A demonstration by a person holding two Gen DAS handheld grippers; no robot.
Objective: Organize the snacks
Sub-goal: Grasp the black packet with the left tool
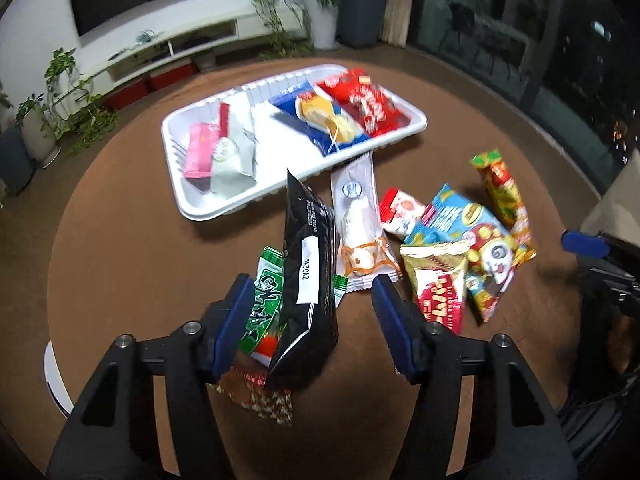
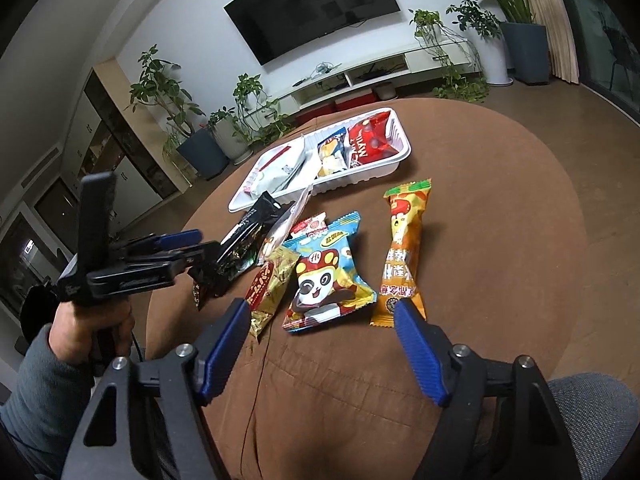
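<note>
Left gripper (image 1: 310, 320) straddles the black pack (image 1: 310, 280) near the tray (image 1: 176, 136), jaws unclosed; right gripper (image 2: 320, 344) gapes empty; next, probably, squeeze and lift.

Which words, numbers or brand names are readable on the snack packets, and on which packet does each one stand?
"5K30I2" or similar, last characters unsure: white sticker on the black packet.
"MYLAN", only partly clear: red packet in the tray.
Chinese characters, not readable with certainty: orange packet, panda packet, green packet, gold packet.
White packet: round logo, too blurred.
</note>
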